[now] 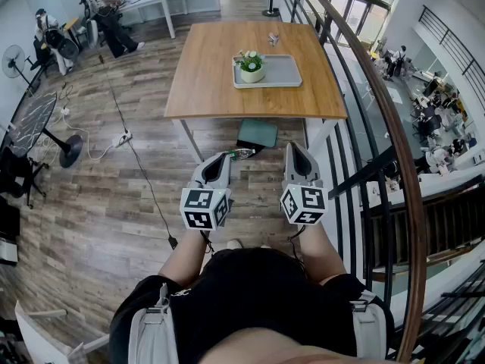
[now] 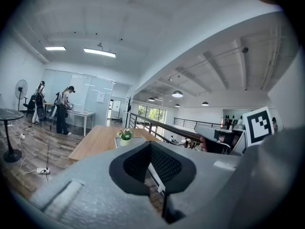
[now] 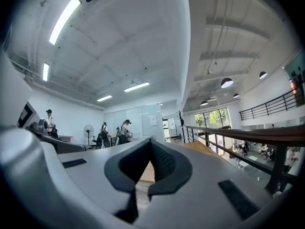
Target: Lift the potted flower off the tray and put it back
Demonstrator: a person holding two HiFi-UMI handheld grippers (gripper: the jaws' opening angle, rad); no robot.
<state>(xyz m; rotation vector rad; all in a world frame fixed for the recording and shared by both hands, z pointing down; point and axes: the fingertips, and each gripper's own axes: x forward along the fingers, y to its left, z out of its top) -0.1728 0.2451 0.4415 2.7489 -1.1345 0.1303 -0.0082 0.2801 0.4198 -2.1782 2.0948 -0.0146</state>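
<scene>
Tongs both closed, empty: left gripper (image 1: 220,158) and right gripper (image 1: 292,149) well apart from table (image 1: 204,74); potted flower (image 1: 251,66) stands on tray (image 1: 284,74), left end; person should approach, open jaws early, grip low.

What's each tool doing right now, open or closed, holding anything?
Left tool: closed, holding nothing.
Right tool: closed, holding nothing.

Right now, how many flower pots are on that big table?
1. The potted flower stands on the left part of the grey tray, which lies on the wooden table. No other pot shows, and nothing looks hidden.
</scene>
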